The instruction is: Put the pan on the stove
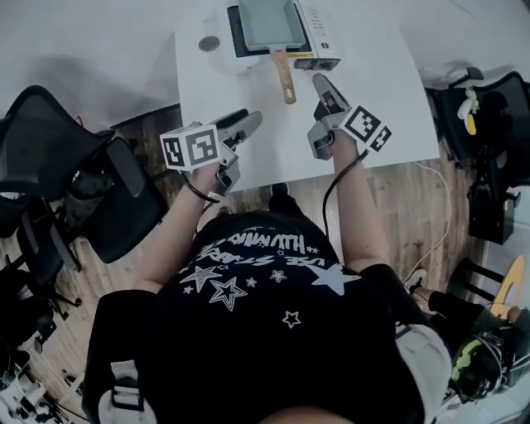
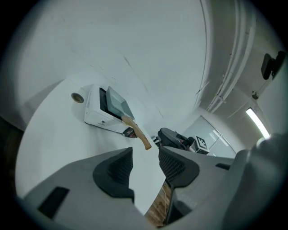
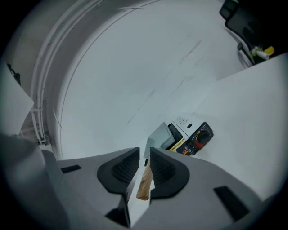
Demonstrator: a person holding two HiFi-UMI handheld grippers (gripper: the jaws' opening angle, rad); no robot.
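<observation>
A grey rectangular pan (image 1: 265,21) rests on the white portable stove (image 1: 319,37) at the table's far edge. Its wooden handle (image 1: 286,79) points toward me. My left gripper (image 1: 248,120) hovers over the table's near left part, open, with nothing between its fingers. My right gripper (image 1: 319,87) hangs just right of the handle's end, apart from it, its jaws a narrow gap apart and empty. The left gripper view shows the pan (image 2: 116,102), the stove (image 2: 96,114) and the right gripper (image 2: 173,137). In the right gripper view the handle (image 3: 144,182) shows beyond the jaws.
The white table (image 1: 381,99) carries a small round object (image 1: 209,43) left of the stove. A black office chair (image 1: 74,166) stands on the left. More dark chairs and gear (image 1: 489,124) sit at the right on the wooden floor.
</observation>
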